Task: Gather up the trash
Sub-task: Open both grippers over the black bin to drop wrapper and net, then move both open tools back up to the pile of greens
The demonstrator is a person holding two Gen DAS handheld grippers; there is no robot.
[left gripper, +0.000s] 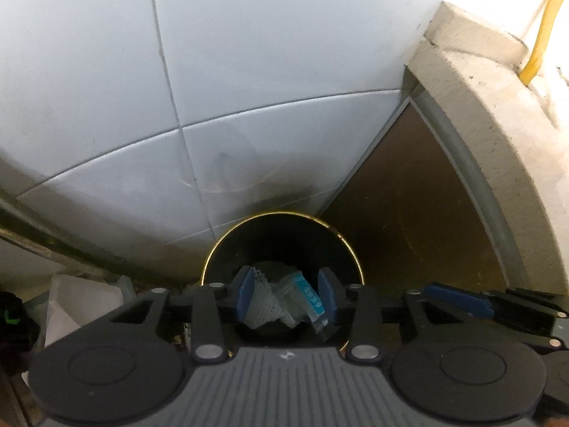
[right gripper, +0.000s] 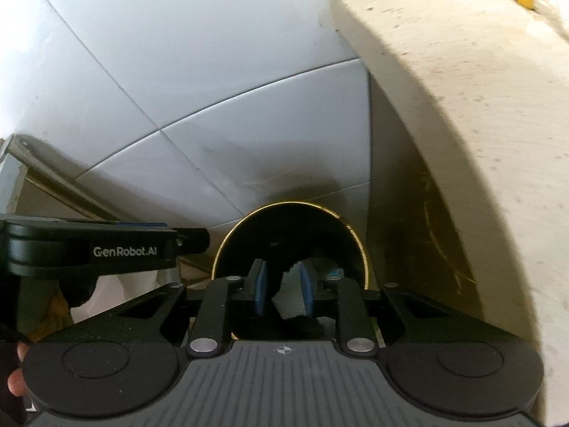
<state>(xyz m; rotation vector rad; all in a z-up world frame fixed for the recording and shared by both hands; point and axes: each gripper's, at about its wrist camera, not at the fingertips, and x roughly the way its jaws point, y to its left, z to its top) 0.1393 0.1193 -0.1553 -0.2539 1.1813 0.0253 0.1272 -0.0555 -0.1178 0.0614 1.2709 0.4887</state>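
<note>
**Pale tile, dark bin, both hand-held grippers over the opening**

Grey-white floor tiles (left gripper: 106,82) fill most of what I see, glossy, with thin grout lines crossing them and a dull scuffed shadow just behind the bin. A cream stone ledge (left gripper: 494,114) curves along the right, speckled with dirt, and a yellow cable (left gripper: 542,32) runs down onto it. Between ledge and tiles sits a brown panel (left gripper: 409,192) in a grey frame.

The black bin (left gripper: 341,245) with its thin gold rim stands on the tiles by that brown panel. I hold my left hand-held gripper (left gripper: 286,293) pointing steeply down over its mouth, blue pads parted. Seen between them, down in the bin, lie a white foam net (left gripper: 261,302) and a clear wrapper with a teal label (left gripper: 309,293); I cannot tell whether the pads touch either.

My right hand-held gripper (right gripper: 284,286) hangs over the same bin, jaws partly open, with a white scrap (right gripper: 290,302) showing between the pads below. The two grippers are side by side. White paper (left gripper: 83,302) lies at lower left.
</note>
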